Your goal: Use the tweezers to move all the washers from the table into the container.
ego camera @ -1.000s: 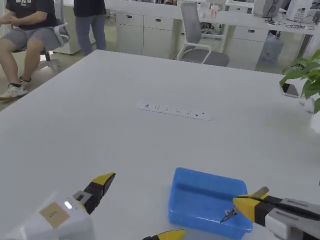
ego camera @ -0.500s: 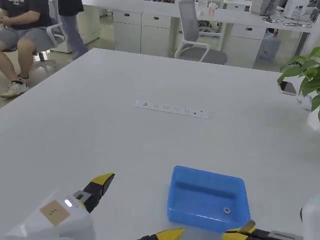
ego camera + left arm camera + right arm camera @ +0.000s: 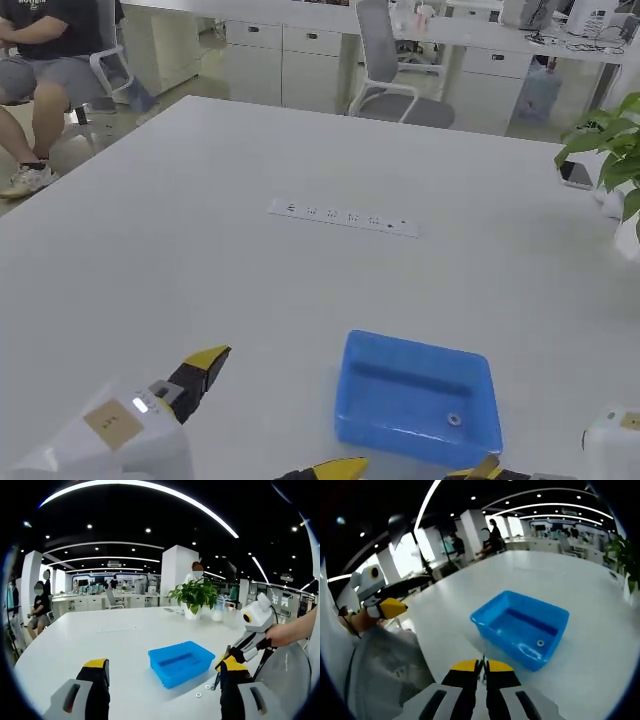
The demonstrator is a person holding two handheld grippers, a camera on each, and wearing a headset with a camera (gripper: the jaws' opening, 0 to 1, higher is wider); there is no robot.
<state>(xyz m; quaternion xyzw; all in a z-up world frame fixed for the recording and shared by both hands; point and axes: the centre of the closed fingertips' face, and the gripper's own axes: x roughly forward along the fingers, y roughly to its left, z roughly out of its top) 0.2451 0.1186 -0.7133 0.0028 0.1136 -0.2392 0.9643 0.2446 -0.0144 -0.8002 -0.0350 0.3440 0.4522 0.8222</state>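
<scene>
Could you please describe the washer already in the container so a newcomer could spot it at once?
A blue container sits on the white table. On its floor, near one corner, lies a small silver washer. The other washers lie outside on the bare table; this alone is inside.

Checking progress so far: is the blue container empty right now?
No, one washer lies on the floor of the blue container in the head view.

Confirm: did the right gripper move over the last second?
Yes. In the head view the right gripper, shut on the tweezers, has pulled back toward the person, from the blue container's near right corner to the bottom edge.
</scene>
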